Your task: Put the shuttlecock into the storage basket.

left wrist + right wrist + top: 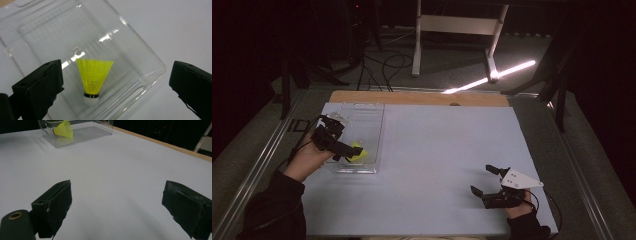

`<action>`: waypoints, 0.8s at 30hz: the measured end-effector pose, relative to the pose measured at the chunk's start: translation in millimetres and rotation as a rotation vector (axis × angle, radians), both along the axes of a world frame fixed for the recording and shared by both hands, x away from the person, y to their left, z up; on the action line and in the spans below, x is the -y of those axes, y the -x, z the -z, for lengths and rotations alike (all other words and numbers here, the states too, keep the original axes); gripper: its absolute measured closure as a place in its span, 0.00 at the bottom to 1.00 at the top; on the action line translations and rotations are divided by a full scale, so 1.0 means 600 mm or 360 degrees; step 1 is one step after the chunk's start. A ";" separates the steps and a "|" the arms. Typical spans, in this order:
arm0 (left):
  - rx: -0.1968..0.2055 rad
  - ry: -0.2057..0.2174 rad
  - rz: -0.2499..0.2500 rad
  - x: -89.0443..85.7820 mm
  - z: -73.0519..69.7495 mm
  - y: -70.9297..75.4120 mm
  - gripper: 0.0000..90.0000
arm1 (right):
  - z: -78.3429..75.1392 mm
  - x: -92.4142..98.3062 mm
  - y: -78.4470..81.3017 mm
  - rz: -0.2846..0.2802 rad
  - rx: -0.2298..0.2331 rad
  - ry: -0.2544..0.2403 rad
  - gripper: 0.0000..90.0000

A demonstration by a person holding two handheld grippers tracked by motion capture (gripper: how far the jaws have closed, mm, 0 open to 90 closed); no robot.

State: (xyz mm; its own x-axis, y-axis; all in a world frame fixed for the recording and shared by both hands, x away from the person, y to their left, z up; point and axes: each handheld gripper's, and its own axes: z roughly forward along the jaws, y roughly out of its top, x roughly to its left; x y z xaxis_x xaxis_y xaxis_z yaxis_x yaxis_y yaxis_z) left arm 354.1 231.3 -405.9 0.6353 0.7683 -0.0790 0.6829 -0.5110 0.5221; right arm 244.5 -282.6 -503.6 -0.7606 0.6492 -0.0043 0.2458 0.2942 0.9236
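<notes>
A yellow shuttlecock [357, 152] with a white cork lies inside a clear plastic box [377, 125] at the table's left side, close to the box's near end. My left gripper [343, 137] hovers over that end of the box, open. In the left gripper view the shuttlecock [93, 75] lies on the floor of the box [150, 57], between and beyond the wide-spread jaws of the left gripper [116, 68], untouched. My right gripper [481, 178] is open at the table's near right, holding nothing. In the right gripper view its jaws [117, 187] face the far-off box [82, 132] and shuttlecock [64, 129].
The pale table top [437, 150] has a wooden strip [422, 97] along its far edge. Metal rails run along both sides. Beyond the table stand a white frame [457, 25], cables on the floor and a bright light strip [492, 77].
</notes>
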 end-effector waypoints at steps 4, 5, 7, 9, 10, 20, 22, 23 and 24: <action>-0.0003 -0.0011 0.0055 0.021 -0.004 0.002 0.00 | 0.000 0.000 0.001 0.0004 0.0001 0.0004 0.10; 0.0000 -0.0009 0.0069 0.027 -0.004 0.002 0.00 | -0.001 0.001 0.001 0.0005 0.0001 0.0004 0.10; 0.0010 -0.0005 0.0091 0.038 -0.007 0.002 0.00 | 0.000 0.001 0.000 0.0003 0.0002 0.0005 0.10; 0.0015 0.0003 0.0109 0.045 -0.008 0.001 0.00 | 0.000 0.001 0.000 0.0003 0.0000 0.0005 0.10; 0.0015 0.0005 0.0121 0.050 -0.010 0.000 0.00 | 0.000 0.001 0.000 0.0001 0.0001 0.0005 0.10; 0.0043 0.0055 0.0265 0.104 -0.022 -0.003 0.00 | 0.000 0.000 0.000 0.0002 -0.0007 0.0003 0.10; 0.0058 0.0068 0.0300 0.116 -0.026 -0.002 0.00 | -0.001 0.000 0.001 0.0001 -0.0002 0.0004 0.10; 0.0074 0.0074 0.0316 0.123 -0.028 -0.001 0.00 | 0.000 -0.001 0.001 0.0000 -0.0002 0.0010 0.10; 0.0086 0.0088 0.0331 0.128 -0.029 0.000 0.00 | 0.000 -0.001 0.001 -0.0002 -0.0006 0.0008 0.10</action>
